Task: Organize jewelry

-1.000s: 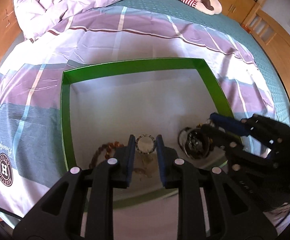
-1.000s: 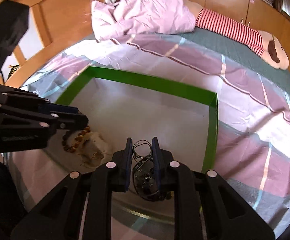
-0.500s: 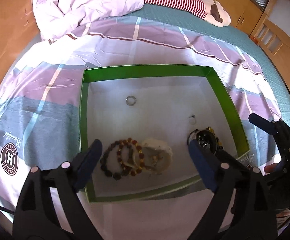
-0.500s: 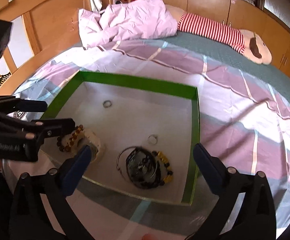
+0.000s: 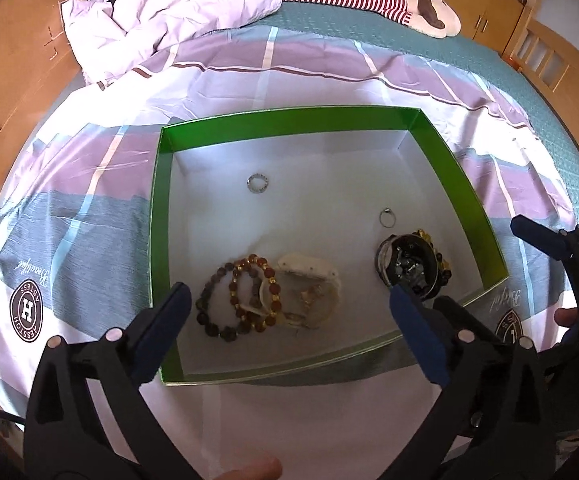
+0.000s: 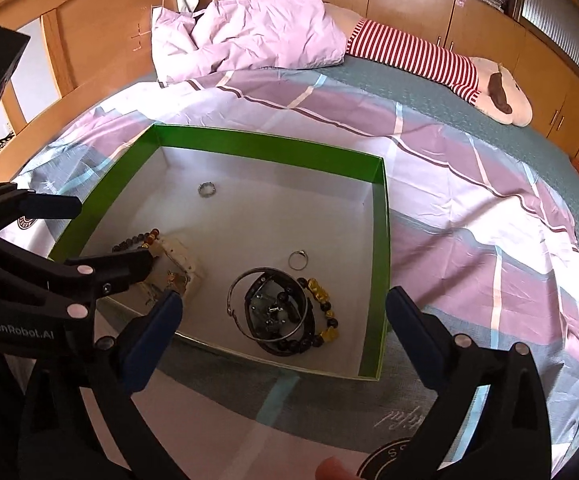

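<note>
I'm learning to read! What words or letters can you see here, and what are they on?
"GenRobot.AI": white print on the black left gripper.
"H": middle of the round brown badge on the checked bedsheet; its ring lettering is upside down and too small.
Cursive word above it: upside down, unreadable.

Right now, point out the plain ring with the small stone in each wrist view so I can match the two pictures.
Left wrist view: the ring lies right of centre on the box floor, just above the dark bracelet pile.
Right wrist view: the ring lies near the middle of the box floor, just above that pile.
Shared landmark: the green box around both.
</note>
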Motion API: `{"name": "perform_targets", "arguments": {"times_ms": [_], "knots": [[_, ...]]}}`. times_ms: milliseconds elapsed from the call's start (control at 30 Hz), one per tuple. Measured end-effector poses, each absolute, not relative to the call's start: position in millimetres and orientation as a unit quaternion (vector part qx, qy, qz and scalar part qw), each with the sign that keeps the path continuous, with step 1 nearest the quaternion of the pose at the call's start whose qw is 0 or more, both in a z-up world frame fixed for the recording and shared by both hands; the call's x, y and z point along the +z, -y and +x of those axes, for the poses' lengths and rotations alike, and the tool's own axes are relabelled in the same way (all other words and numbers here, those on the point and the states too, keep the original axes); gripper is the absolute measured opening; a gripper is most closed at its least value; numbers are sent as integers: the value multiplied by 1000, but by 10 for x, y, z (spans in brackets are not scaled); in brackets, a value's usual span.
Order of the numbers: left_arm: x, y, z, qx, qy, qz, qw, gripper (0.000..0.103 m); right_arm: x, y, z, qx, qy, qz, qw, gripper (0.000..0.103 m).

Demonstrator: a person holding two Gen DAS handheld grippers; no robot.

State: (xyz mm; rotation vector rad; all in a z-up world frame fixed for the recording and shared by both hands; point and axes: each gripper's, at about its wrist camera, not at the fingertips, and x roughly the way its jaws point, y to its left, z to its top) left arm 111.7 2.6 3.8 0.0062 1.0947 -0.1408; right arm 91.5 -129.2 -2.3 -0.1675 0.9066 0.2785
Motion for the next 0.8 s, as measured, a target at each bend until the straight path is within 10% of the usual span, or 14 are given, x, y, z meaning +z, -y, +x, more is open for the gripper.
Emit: {"name": "perform_targets", "arguments": {"times_ms": [800], "knots": [[47, -18, 1095, -66, -520, 4, 851, 99, -38, 1258, 905, 136, -436, -87, 885, 99]]}}
